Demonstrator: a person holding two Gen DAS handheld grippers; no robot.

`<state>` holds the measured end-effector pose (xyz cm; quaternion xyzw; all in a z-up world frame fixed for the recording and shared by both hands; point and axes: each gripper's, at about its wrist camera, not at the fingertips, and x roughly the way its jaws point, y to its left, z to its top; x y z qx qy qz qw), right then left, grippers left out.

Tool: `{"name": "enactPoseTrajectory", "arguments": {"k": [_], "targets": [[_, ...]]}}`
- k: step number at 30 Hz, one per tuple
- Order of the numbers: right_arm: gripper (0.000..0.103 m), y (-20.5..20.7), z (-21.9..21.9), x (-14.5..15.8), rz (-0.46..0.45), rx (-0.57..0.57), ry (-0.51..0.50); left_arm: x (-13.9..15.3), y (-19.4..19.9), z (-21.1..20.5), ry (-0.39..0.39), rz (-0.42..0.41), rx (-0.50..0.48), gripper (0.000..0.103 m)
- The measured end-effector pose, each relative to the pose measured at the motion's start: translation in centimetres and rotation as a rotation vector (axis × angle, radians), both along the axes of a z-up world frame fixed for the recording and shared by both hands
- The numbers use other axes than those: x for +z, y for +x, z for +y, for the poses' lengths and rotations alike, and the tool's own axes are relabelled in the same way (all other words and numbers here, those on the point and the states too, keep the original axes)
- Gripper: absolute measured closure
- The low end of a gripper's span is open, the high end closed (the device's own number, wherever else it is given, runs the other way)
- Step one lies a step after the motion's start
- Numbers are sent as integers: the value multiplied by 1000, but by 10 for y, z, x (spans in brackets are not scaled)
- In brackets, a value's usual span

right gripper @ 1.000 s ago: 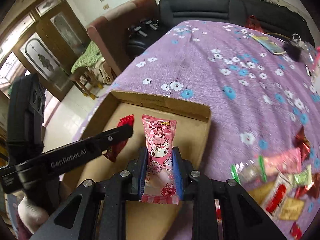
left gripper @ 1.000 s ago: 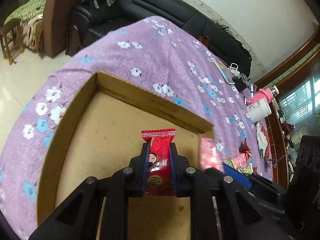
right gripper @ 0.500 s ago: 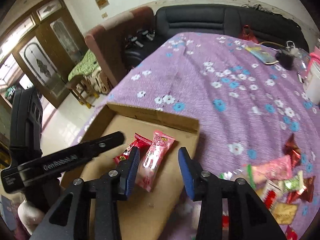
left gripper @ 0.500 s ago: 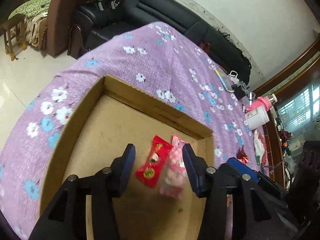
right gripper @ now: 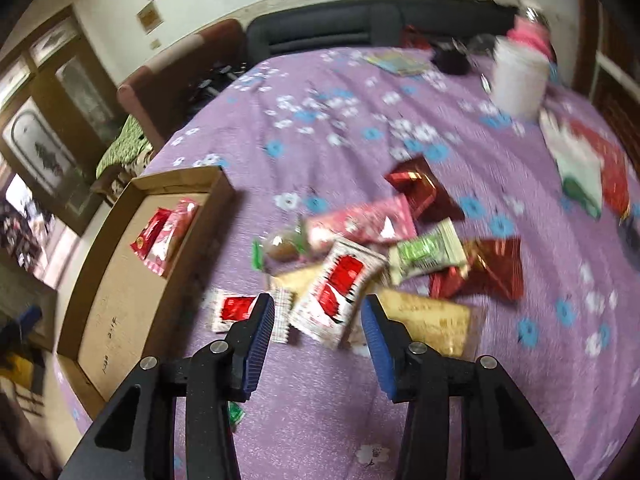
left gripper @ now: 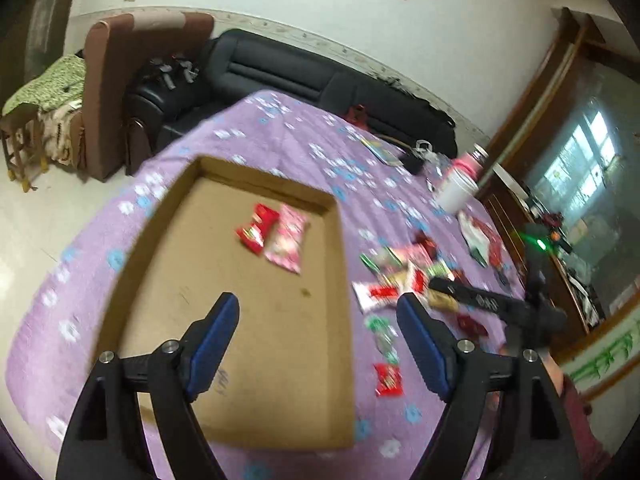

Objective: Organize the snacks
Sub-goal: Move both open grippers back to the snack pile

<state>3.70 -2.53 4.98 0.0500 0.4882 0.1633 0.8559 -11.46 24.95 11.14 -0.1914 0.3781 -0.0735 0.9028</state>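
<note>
A shallow cardboard box (left gripper: pixel 224 364) lies on the purple flowered cloth. A red snack pack (left gripper: pixel 256 227) and a pink snack pack (left gripper: pixel 286 243) lie side by side in its far part; both also show in the right wrist view, red (right gripper: pixel 150 232) and pink (right gripper: pixel 174 229). My left gripper (left gripper: pixel 318 312) is open and empty above the box's near right side. My right gripper (right gripper: pixel 318 316) is open and empty just above a pile of loose snacks, over a white-and-red pack (right gripper: pixel 338 292).
The snack pile (left gripper: pixel 404 276) lies right of the box (right gripper: pixel 120 292) with green (right gripper: pixel 426 256), pink (right gripper: pixel 360 222) and dark red (right gripper: pixel 420 188) packs. A white cup (right gripper: pixel 518 76) and pink bottle (left gripper: pixel 468 162) stand far back. A black sofa (left gripper: pixel 304 80) lies behind the table.
Both grippers let go of their packs, the red and the pink, into the box, then opened wide and drew back. The right gripper swung right over the snack pile.
</note>
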Motion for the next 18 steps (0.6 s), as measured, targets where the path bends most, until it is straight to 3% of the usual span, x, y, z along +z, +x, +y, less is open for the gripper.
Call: {"name": "enactPoseTrajectory", "arguments": {"k": [3,7,10,13,18], "targets": [[54,12,1,-11,14,-41,-6,-9,-1,-16,-24,28,-22,23],[54,23,12,-25,22,-54,-17,-8,-4,-40,5,40,-65,23],[71,20,16,-32,17,-59,-77,-4,-8,-54,48,34,-102,23],[86,6,-3,-32,50,-62,-27,-4,-5,-66,93,29,-133,23],[90,-26,-37,-42,93,-48,16,-10,15,-88,140,33,-186,23]]}}
